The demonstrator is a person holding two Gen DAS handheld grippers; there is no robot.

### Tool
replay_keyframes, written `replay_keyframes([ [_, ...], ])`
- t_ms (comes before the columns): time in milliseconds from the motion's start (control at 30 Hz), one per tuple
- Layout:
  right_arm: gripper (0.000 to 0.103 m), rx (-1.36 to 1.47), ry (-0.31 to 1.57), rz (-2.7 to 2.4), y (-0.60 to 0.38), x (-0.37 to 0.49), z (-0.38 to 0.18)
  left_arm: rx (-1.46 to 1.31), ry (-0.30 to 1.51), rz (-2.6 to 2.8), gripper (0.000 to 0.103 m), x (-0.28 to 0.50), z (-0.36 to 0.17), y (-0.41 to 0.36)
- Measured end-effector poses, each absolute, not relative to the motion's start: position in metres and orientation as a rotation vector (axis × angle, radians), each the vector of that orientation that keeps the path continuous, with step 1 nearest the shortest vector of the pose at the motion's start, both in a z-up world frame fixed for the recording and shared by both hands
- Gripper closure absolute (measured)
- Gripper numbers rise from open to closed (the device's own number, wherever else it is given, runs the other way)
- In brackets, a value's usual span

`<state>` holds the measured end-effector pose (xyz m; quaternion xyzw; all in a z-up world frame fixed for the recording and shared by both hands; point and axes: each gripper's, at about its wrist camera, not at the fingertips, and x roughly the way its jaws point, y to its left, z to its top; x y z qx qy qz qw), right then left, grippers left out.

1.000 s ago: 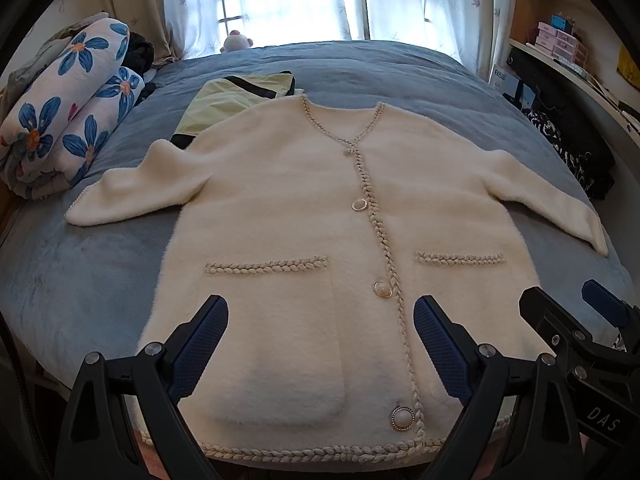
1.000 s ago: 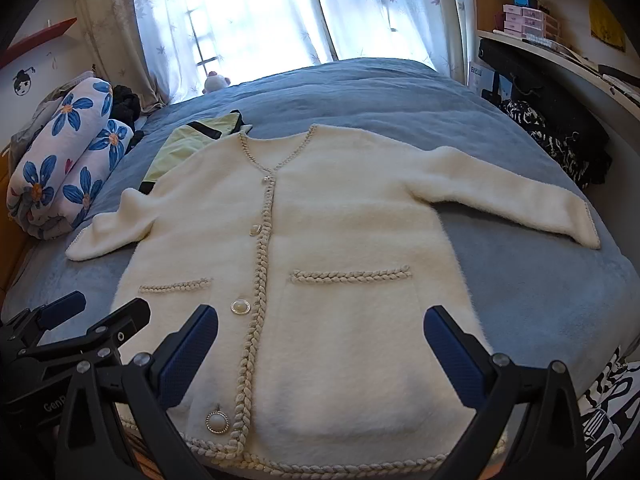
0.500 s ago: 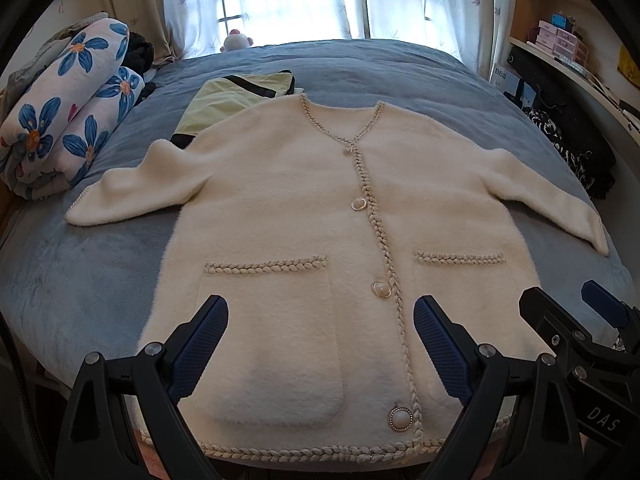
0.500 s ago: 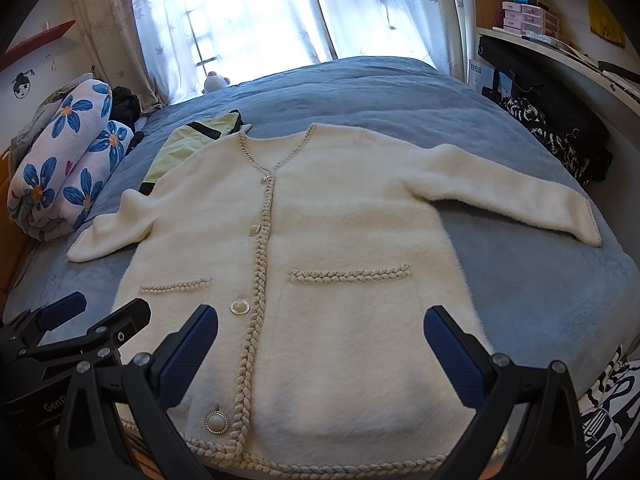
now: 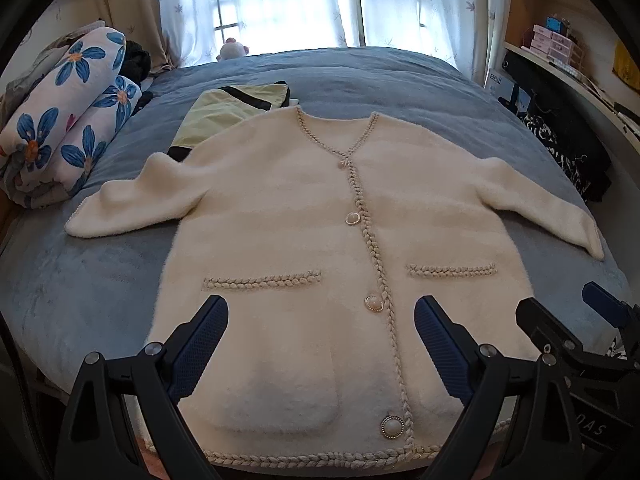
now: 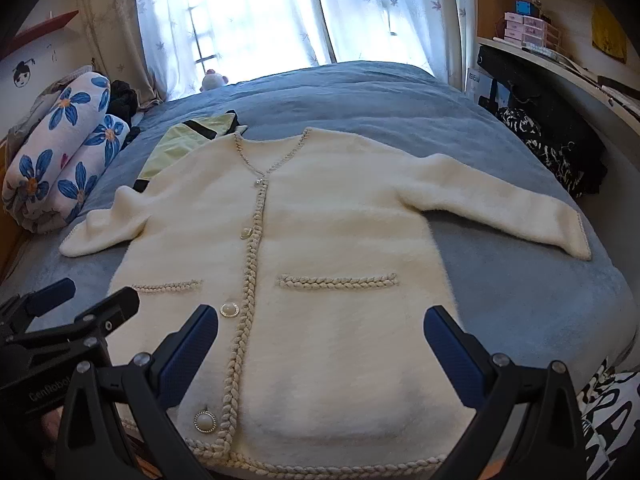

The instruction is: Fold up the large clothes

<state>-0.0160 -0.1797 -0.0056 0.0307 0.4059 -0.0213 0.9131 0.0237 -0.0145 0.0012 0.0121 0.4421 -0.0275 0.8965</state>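
Cardigan (image 5: 340, 240), cream and buttoned, lies flat and face-up on the blue bed (image 5: 80, 300), sleeves spread, no fold made. Left gripper (image 5: 320, 344) and right gripper (image 6: 320, 344) hover over its hem, jaws apart, holding nothing.

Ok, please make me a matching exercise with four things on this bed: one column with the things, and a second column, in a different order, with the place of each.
Things:
1. fluffy cream cardigan with braided trim
2. pale yellow-green garment with black bands
3. rolled white quilt with blue flowers
4. small white plush toy

Places:
A. far edge of the blue bed, by the window
B. spread flat, buttoned, in the middle
C. partly under the cardigan's shoulder
D. along the bed's left side

Pairs: 1-B, 2-C, 3-D, 4-A
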Motion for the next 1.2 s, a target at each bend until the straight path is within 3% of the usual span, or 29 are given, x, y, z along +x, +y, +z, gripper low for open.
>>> replay_keyframes([
  [400, 0.0, -0.061, 0.744, -0.109, -0.214, 0.003, 0.062, 0.085, 0.882, -0.167, 0.009, 0.072, 0.042, -0.041],
  [800, 0.0, 0.081, 0.687, -0.208, -0.344, 0.049, 0.111, 0.197, 0.738, -0.344, 0.009, 0.141, 0.094, -0.13],
  [1000, 0.002, 0.175, 0.735, -0.293, -0.431, 0.078, 0.097, 0.288, 0.713, -0.262, 0.009, 0.192, 0.088, -0.193],
  [1200, 0.01, 0.367, 0.833, -0.336, -0.528, 0.098, 0.044, 0.349, 0.73, -0.292, 0.009, 0.224, 0.04, -0.266],
])
